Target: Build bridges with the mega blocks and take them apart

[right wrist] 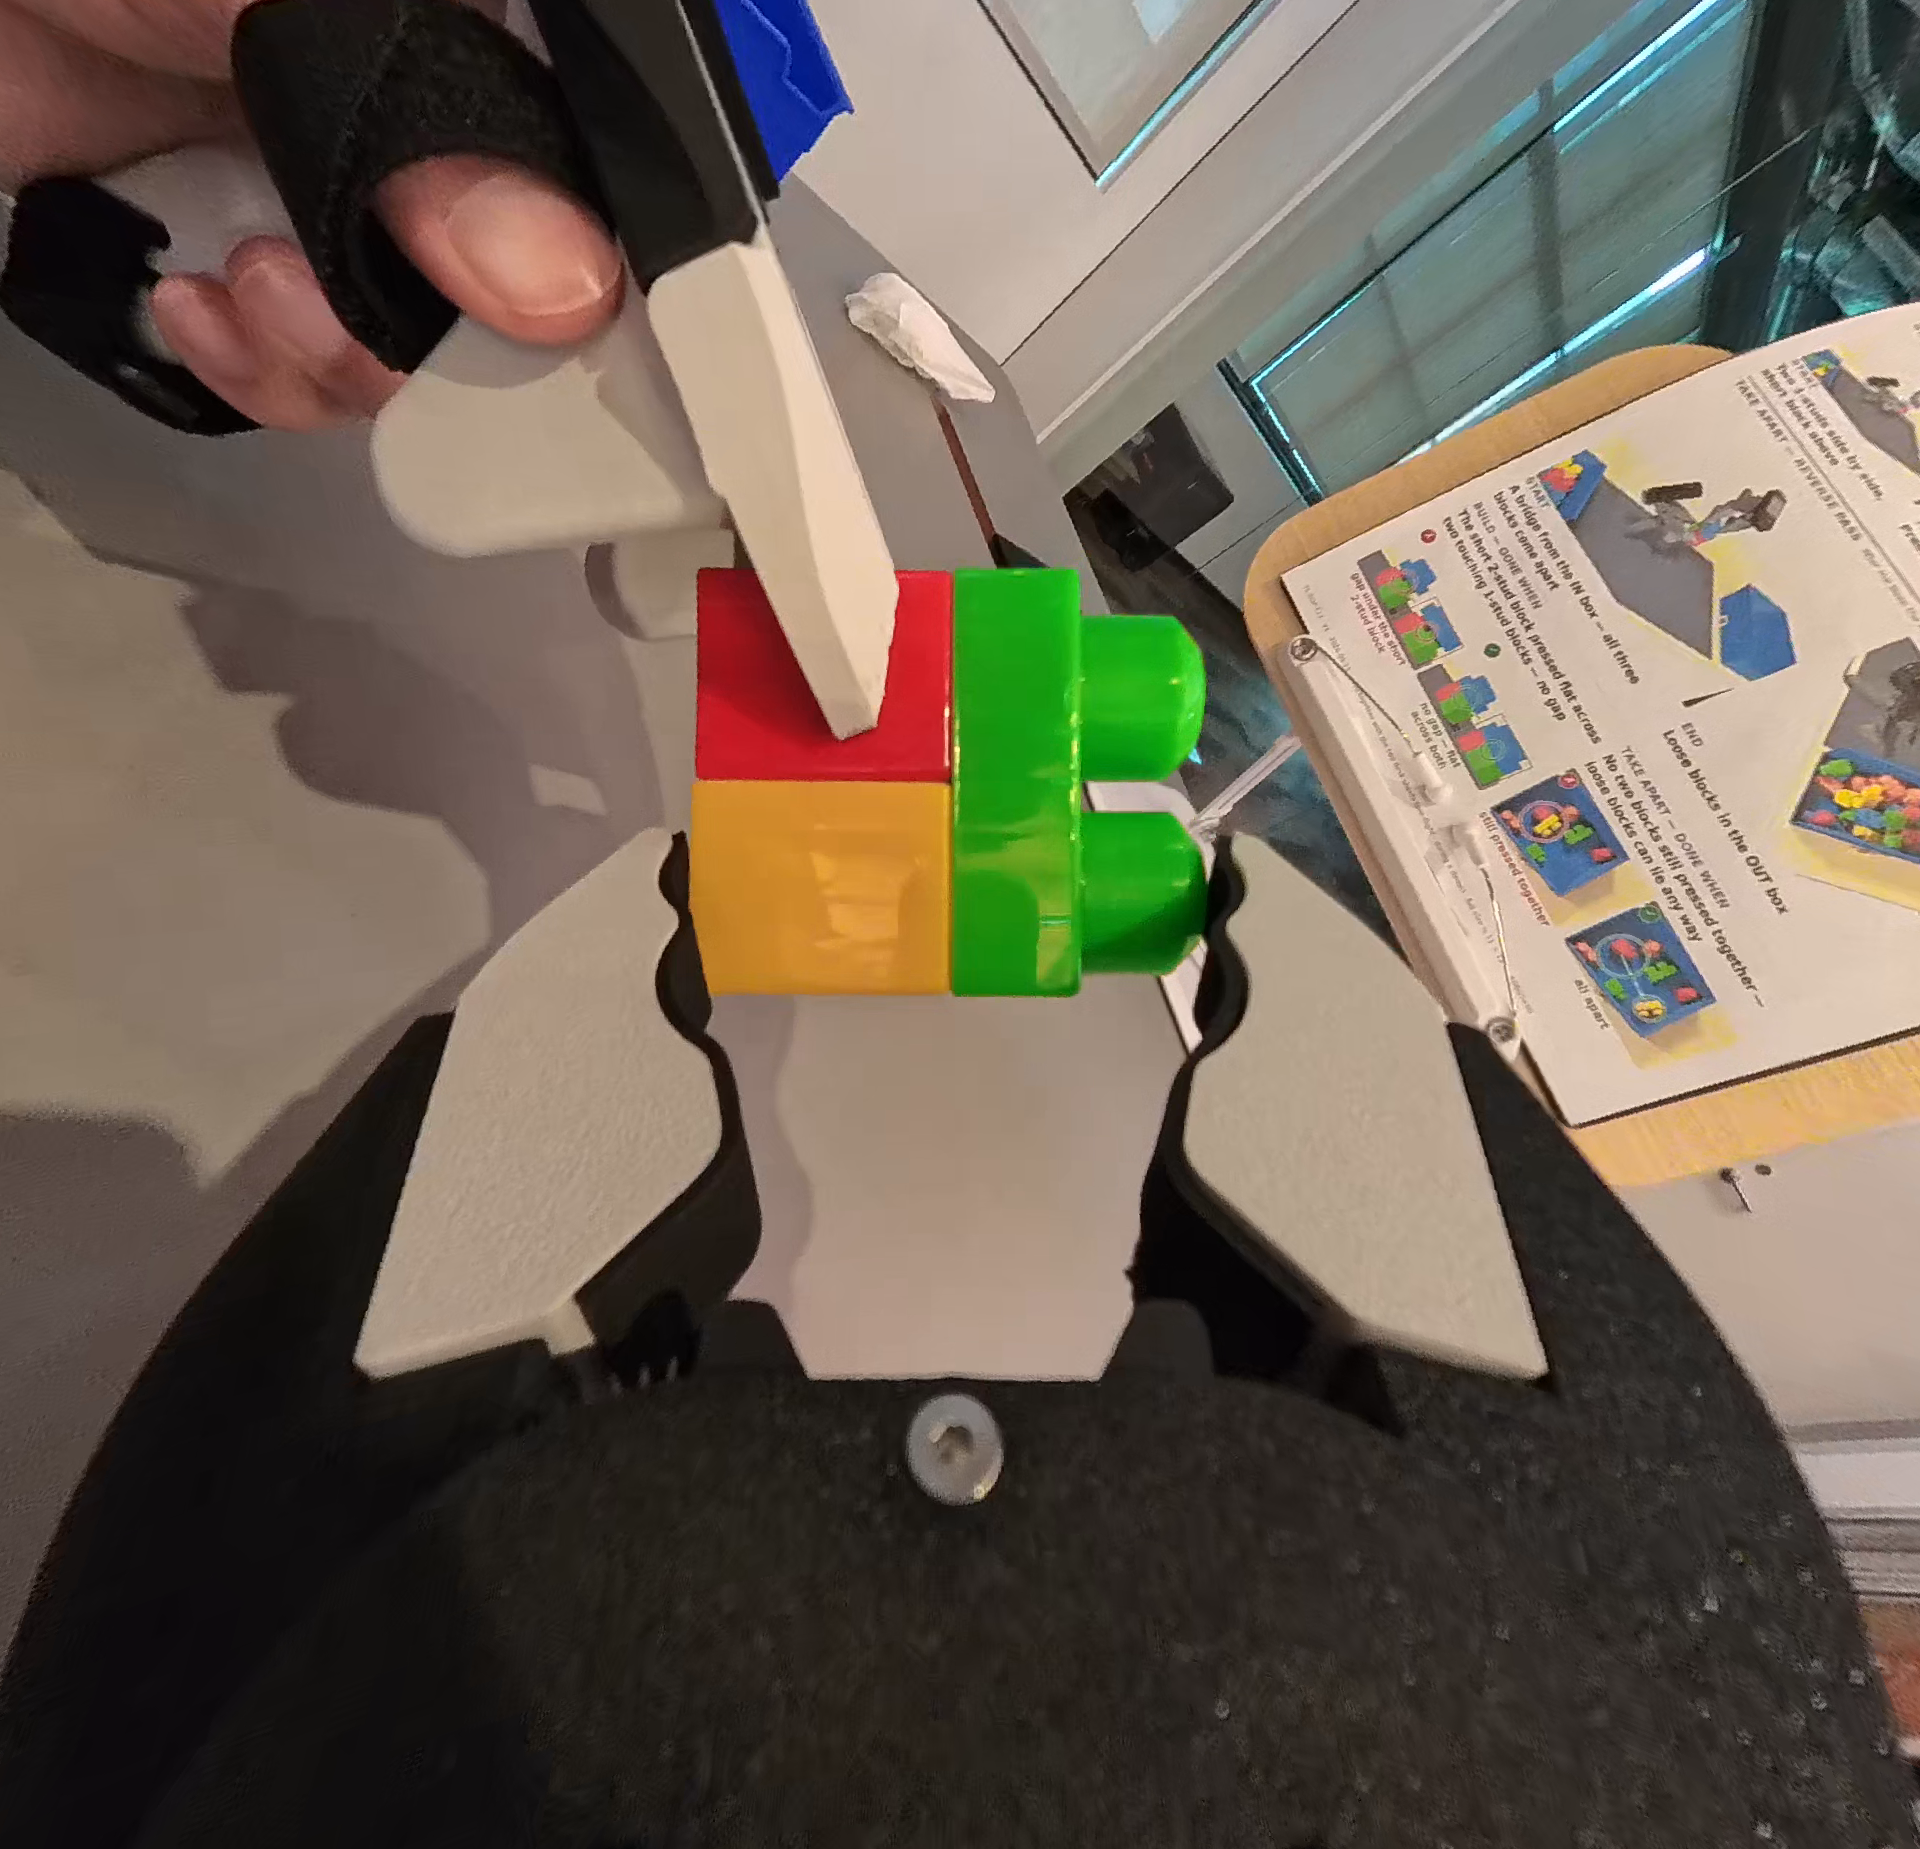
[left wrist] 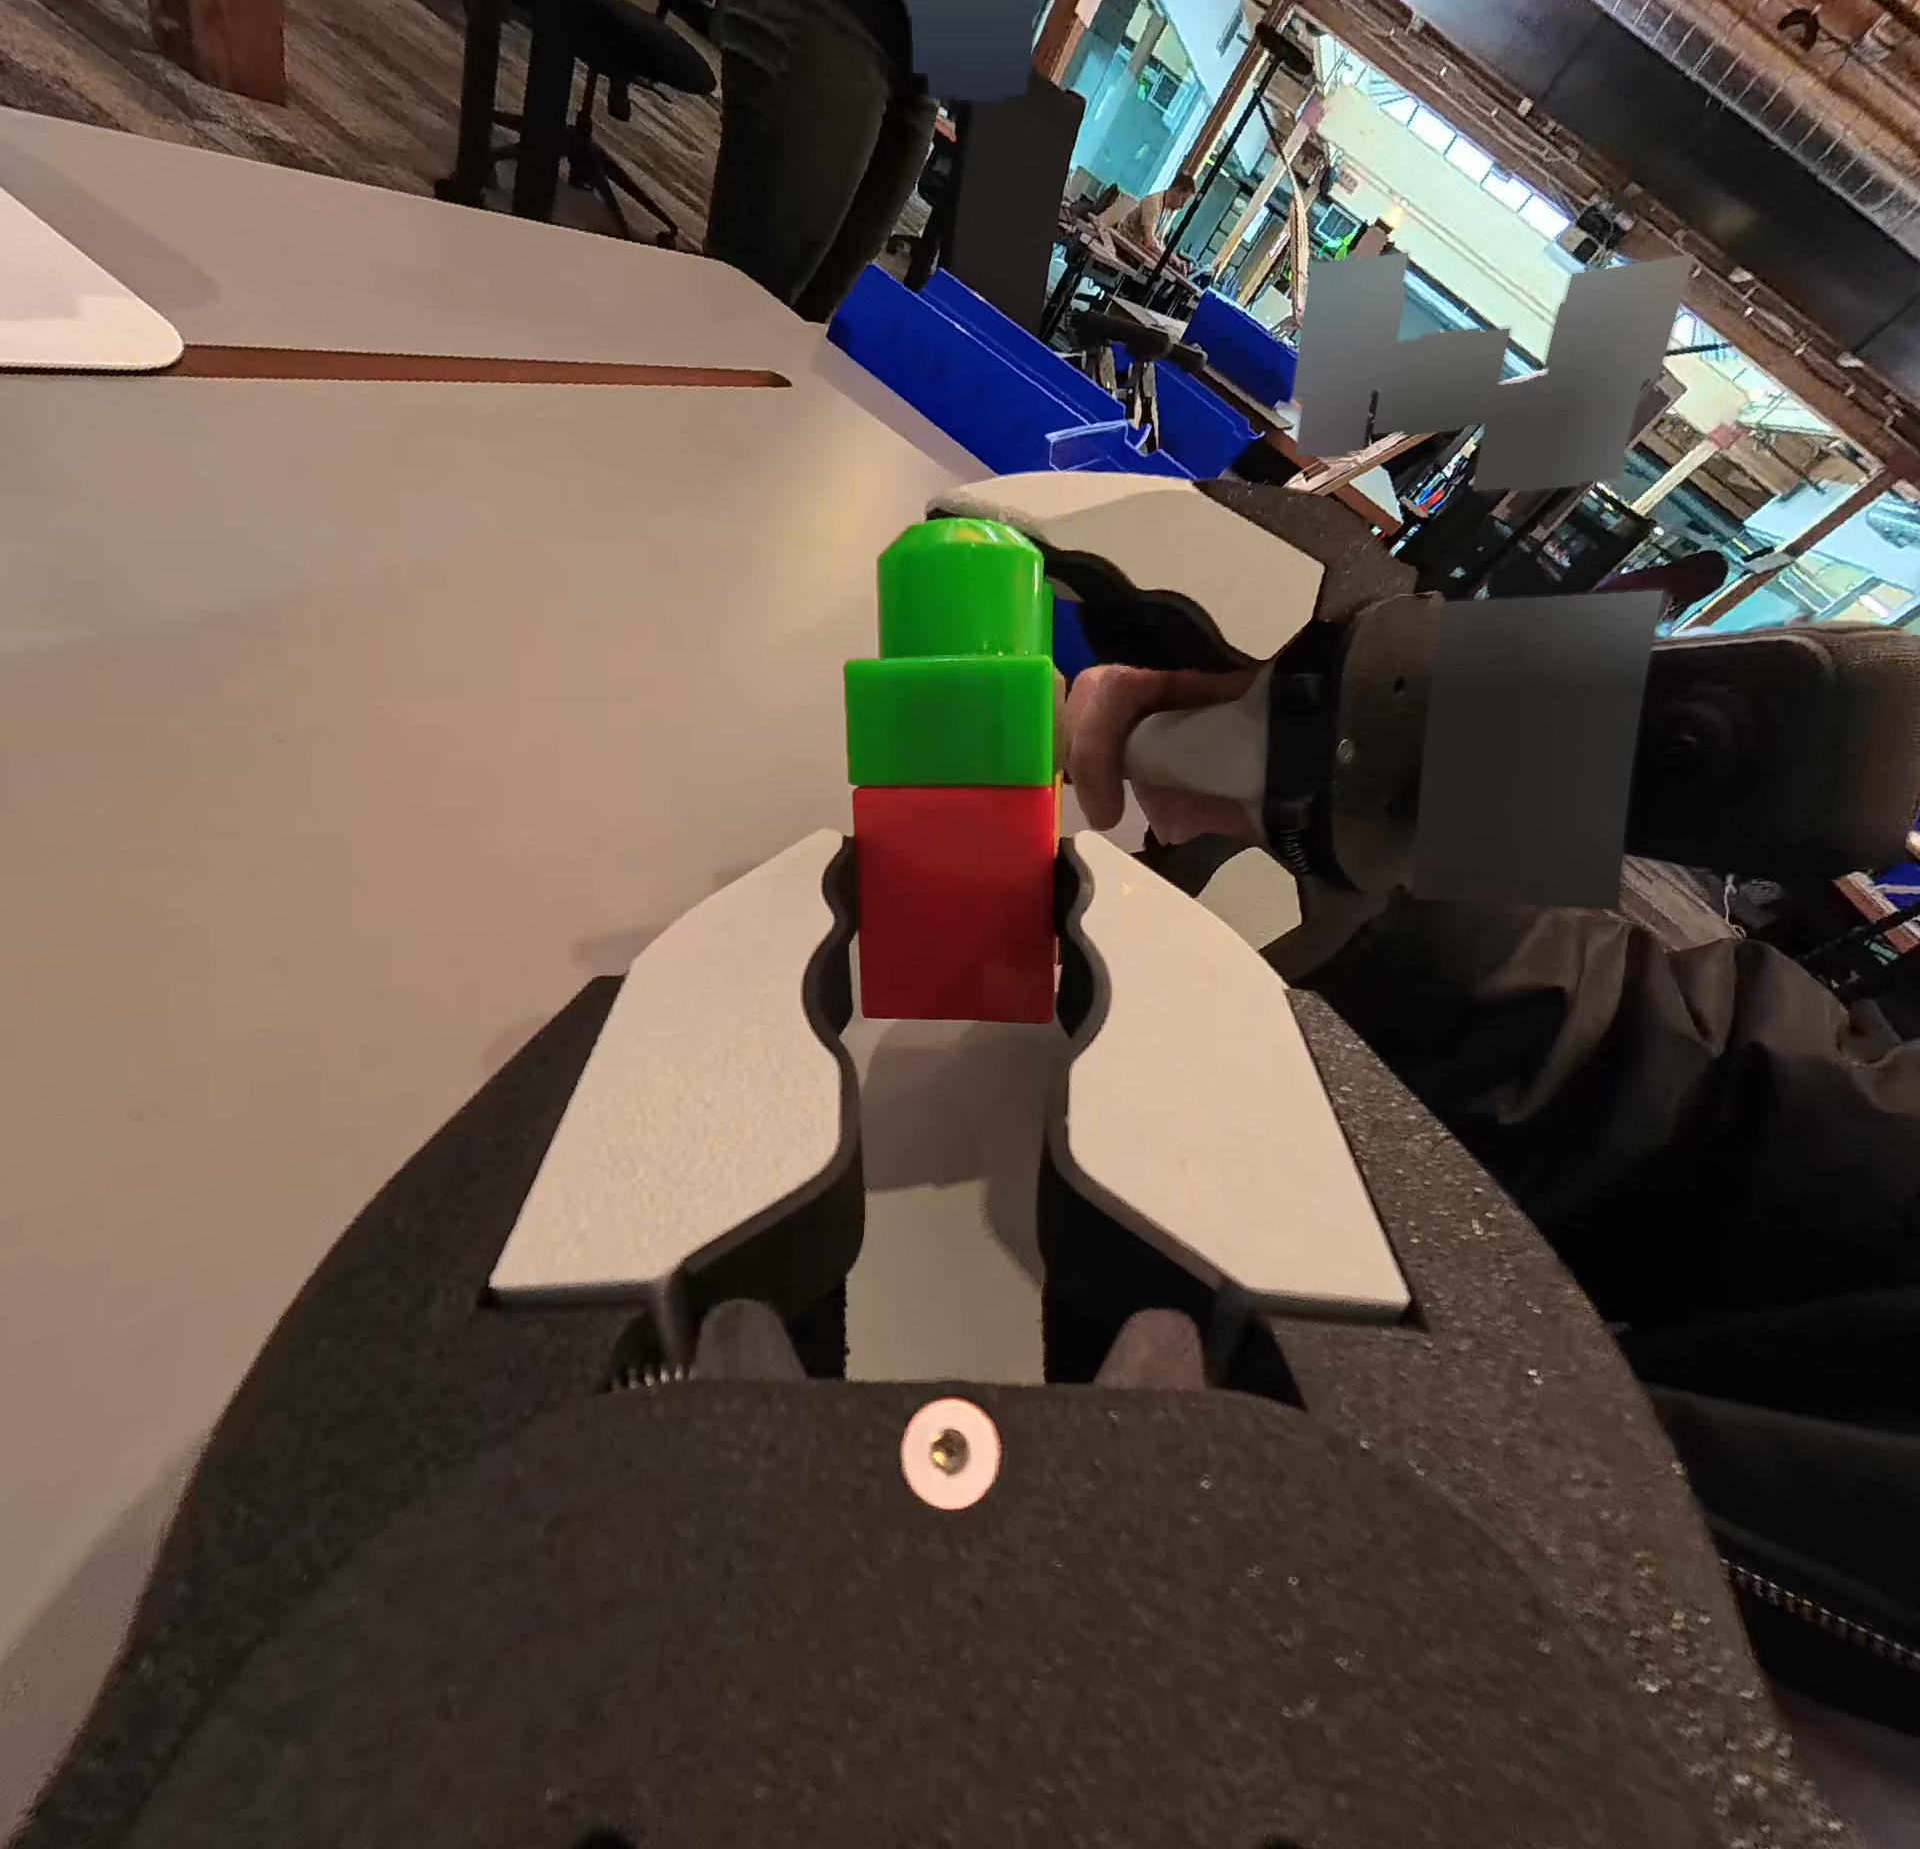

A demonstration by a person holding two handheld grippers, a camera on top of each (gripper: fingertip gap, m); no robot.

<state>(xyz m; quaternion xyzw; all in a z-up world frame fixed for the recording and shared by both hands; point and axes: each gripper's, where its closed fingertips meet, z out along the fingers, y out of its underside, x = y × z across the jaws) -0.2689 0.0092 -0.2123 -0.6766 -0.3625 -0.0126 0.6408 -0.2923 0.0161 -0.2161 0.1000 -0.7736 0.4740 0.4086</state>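
A small bridge is held above the grey table point(left wrist: 416, 656): a green two-stud block point(right wrist: 1013, 781) is pressed across a red block point(right wrist: 748, 719) and a yellow block point(right wrist: 821, 906). My left gripper point(left wrist: 956, 885) is shut on the red block point(left wrist: 951, 916), below the green block point(left wrist: 945, 719). My right gripper point(right wrist: 951, 895) is shut on the bridge, with one jaw on the yellow block's base and the other on a green stud. One of its fingers point(left wrist: 1143, 552) rests on the stud top in the left wrist view. One of the left gripper's fingers point(right wrist: 790, 552) crosses the red block in the right wrist view.
Blue bins point(left wrist: 987, 365) stand past the table's far edge, with a person point(left wrist: 800, 137) standing behind. A printed sheet on a wooden board point(right wrist: 1662, 708) lies to the right. A crumpled white scrap point(right wrist: 914, 334) lies on the table. A white mat point(left wrist: 62, 303) is at far left. The grippers are tip to tip, or close to it.
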